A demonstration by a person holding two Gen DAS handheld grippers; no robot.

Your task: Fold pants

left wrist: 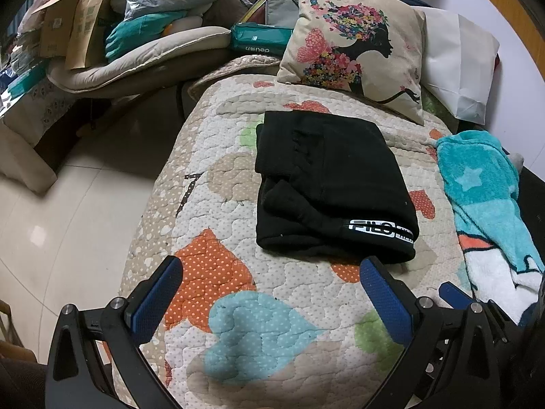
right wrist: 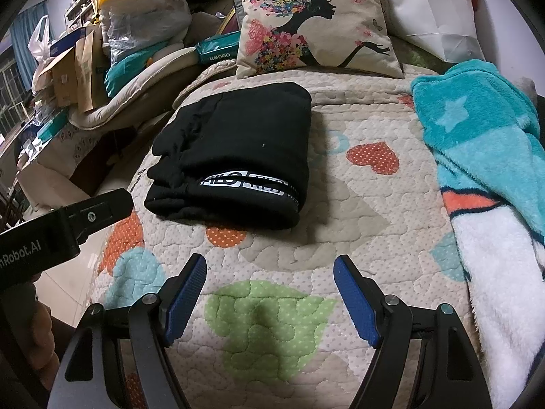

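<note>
A heart-patterned quilt (left wrist: 238,177) carries the black pants (left wrist: 330,184), folded into a compact stack near a printed cushion (left wrist: 354,44). Short of the stack, left gripper (left wrist: 270,274) and right gripper (right wrist: 270,271) hover with jaws spread, empty.

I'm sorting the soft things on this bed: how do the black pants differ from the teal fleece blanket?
The black pants are folded into a compact rectangle; the teal fleece blanket lies loosely spread and rumpled. The pants are plain black apart from a white-lettered band; the blanket is teal with pale stars plus white and orange patches. The pants sit mid-quilt; the blanket runs along its right edge in the right wrist view. Both rest on the heart-patterned quilt, untouched by either tongs.
</note>
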